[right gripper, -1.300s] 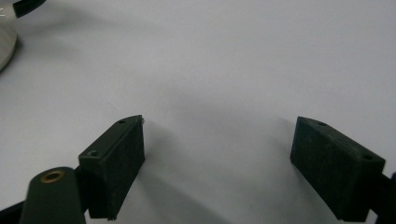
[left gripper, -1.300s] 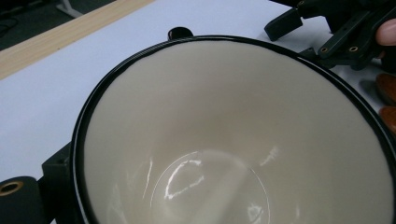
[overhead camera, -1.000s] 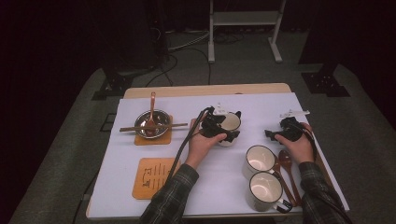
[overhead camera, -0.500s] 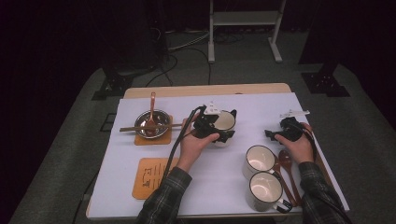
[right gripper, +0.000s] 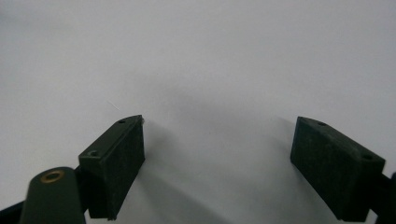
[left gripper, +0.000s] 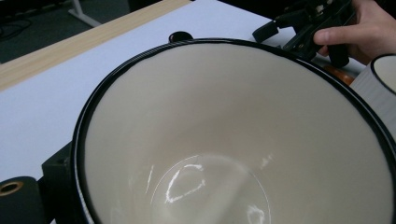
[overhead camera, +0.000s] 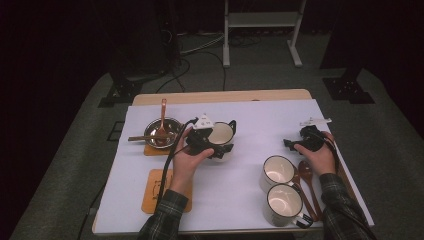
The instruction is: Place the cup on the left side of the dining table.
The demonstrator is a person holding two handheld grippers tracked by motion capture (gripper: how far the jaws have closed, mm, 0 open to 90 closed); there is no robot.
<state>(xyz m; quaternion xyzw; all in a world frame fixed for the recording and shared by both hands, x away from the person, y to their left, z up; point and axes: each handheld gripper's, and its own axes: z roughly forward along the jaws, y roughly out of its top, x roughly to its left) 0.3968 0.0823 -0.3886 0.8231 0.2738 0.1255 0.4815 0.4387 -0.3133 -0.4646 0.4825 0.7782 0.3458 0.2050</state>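
A cream mug [overhead camera: 220, 134] with a black rim is held between the jaws of my left gripper [overhead camera: 226, 136], left of the table's middle. In the left gripper view the mug's empty inside [left gripper: 224, 140] faces the camera, with one jaw pressed against its outer wall at the lower left. My right gripper [overhead camera: 295, 144] rests low over the white tabletop at the right, and in the right gripper view it [right gripper: 219, 163] stands open with nothing but bare table between its jaws.
Two more cream mugs [overhead camera: 277, 170] [overhead camera: 284, 202] stand at the front right beside wooden spoons [overhead camera: 307, 175]. At the left, a metal bowl [overhead camera: 161, 131] with a spoon and chopsticks sits on a coaster. An orange coaster [overhead camera: 162, 192] lies nearer the front.
My left gripper has carried the mug a little to the left. The right gripper has stayed in place.
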